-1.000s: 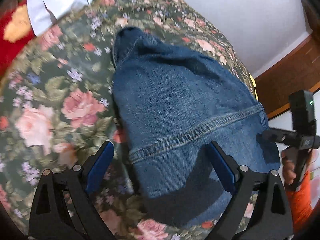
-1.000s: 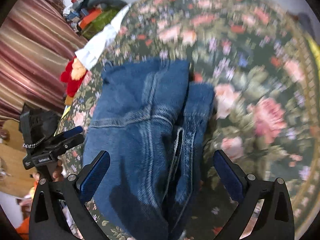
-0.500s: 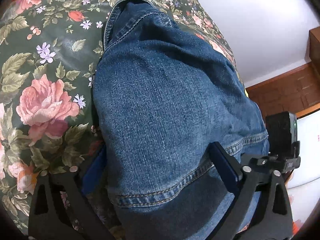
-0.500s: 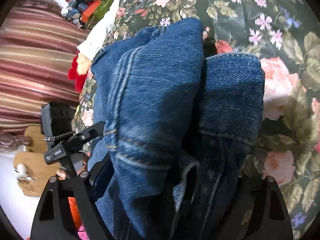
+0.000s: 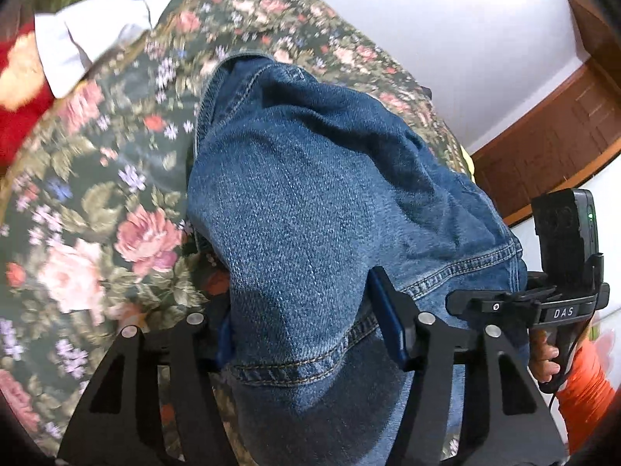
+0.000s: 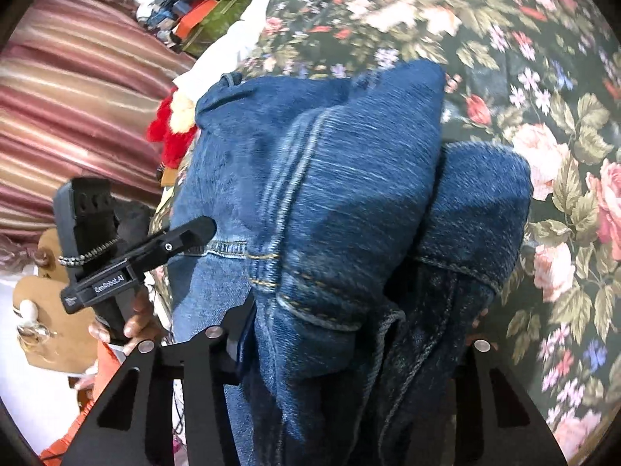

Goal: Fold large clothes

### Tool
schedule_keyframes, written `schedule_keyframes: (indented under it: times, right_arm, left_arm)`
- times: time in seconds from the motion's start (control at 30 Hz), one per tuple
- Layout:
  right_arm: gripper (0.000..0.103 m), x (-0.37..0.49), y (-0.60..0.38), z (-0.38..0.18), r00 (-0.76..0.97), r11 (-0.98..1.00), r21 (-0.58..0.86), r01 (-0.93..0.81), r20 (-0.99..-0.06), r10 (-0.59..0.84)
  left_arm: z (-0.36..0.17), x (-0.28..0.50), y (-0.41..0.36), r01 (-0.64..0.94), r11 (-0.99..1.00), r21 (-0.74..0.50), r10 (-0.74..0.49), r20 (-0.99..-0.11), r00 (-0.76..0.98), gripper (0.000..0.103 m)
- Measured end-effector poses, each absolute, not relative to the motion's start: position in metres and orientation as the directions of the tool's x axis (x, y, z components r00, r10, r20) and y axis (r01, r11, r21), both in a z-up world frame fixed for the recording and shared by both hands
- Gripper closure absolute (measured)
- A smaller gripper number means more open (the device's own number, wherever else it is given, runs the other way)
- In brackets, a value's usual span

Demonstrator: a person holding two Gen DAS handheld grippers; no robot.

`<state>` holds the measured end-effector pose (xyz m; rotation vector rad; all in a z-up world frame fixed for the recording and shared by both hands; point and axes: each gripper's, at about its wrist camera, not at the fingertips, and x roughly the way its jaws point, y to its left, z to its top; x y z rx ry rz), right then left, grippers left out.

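Two grippers, left gripper (image 5: 308,320) and right gripper (image 6: 351,343), each clamp bunched jeans (image 5: 330,194) over floral bedspread (image 5: 89,209); white wall (image 5: 446,11) behind.

Your left wrist camera looks steeply down along its tongs (image 5: 306,322), very close over the jeans (image 5: 330,202) on the floral bedspread (image 5: 97,202). Your right wrist camera looks down equally close on the jeans (image 6: 349,194); each view also catches the other's tongs at its edge.
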<state>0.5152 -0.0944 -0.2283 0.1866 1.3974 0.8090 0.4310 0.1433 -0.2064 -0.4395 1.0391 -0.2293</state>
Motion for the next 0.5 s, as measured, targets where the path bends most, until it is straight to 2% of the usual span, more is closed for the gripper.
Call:
schedule_keyframes:
  times: [0.5]
  right_arm:
    - [0.059,0.459,-0.055,-0.103,0.12,0.674,0.511,-0.533,-0.743,0.659]
  left_arm:
    - [-0.091,0.371,0.193,0.014,0.919,-0.393,-0.307,-0.694,0.652,0.044]
